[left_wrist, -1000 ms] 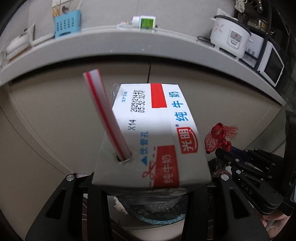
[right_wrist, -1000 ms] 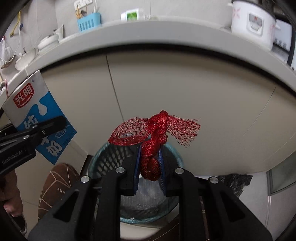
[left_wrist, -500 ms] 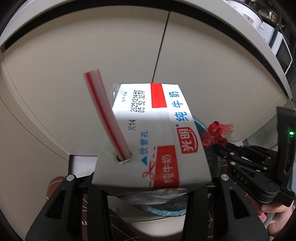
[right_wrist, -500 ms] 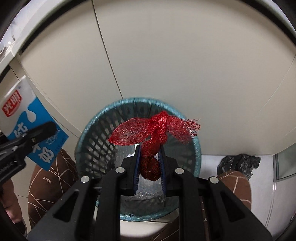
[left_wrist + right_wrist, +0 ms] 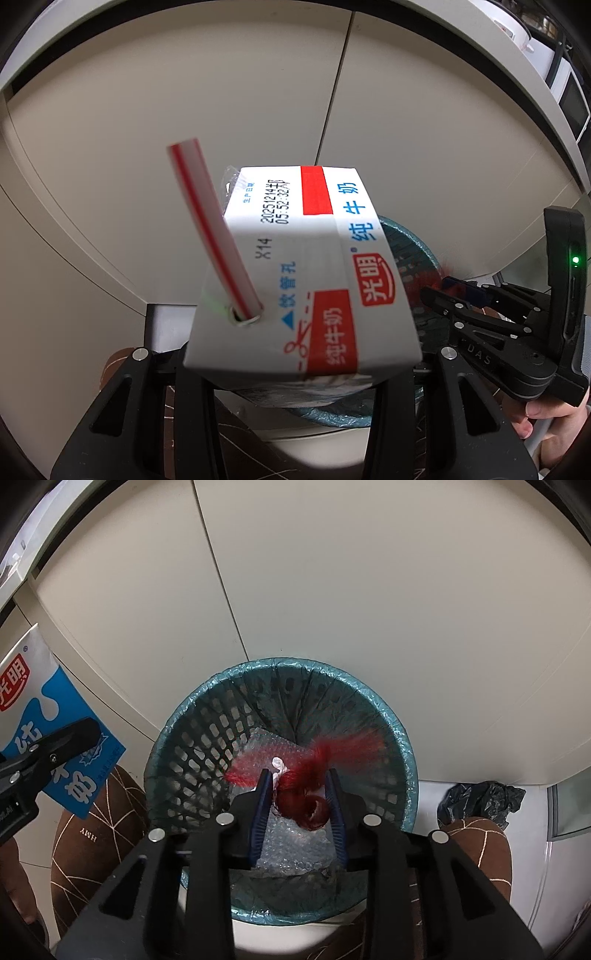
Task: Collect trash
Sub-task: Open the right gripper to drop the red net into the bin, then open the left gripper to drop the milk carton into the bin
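While the right claw (image 5: pixel 300 792) spreads over the bin (image 5: pixel 397 727), the blurred red net (image 5: pixel 314 775) sits loose between its fingers; the left claw (image 5: pixel 295 373) pinches a milk carton (image 5: pixel 303 266) beside the bin.

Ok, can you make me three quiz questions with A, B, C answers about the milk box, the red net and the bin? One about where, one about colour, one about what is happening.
1. Where is the red net?
A. on the counter
B. over the bin
C. under the milk box

2. What colour is the stripe on the straw?
A. red
B. green
C. yellow

3. What is the left gripper doing?
A. holding nothing
B. holding the milk box
C. holding the net

Answers: 1 B, the net is between the right gripper's opening jaws above the basket. 2 A, a red line runs along the white straw. 3 B, the carton sits clamped between its fingers.
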